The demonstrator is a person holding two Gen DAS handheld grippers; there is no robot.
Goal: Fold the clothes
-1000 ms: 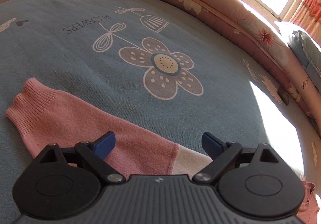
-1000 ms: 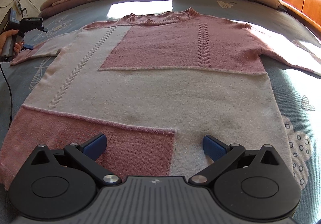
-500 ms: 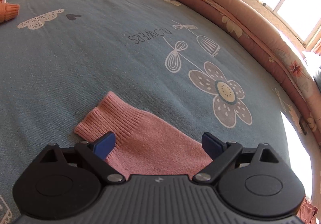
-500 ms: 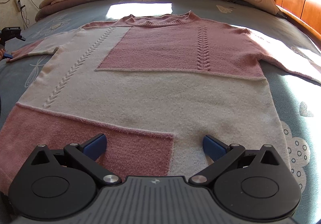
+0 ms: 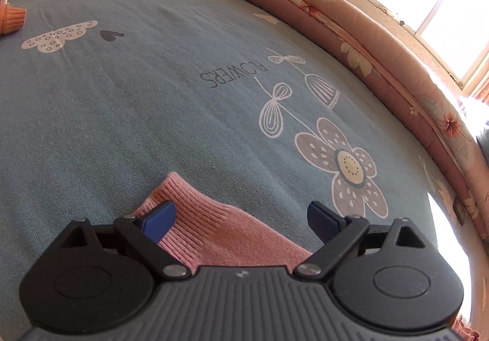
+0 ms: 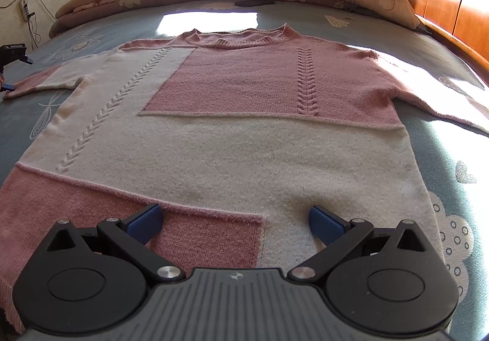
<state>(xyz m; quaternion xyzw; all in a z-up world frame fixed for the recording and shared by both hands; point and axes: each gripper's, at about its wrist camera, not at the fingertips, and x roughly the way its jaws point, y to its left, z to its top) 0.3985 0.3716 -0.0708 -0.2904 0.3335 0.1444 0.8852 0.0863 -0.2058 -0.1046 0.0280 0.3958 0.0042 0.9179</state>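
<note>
Fuzzy knit sweater (image 6: 232, 139), matt woven bedsheet (image 5: 128, 114), seemingly plastic matt tool (image 6: 235, 223), glossy wooden headboard (image 6: 452, 4).

Left claw (image 5: 241, 218), right claw (image 6: 235, 220): black linkage arms, blue fingertip pads (image 5: 159, 220), silver pivot screws, ribbed grey body.

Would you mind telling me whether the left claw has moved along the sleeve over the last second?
Yes. The left claw has travelled outward along the pink sleeve to its ribbed cuff, away from the printed flower on the bedsheet.
</note>
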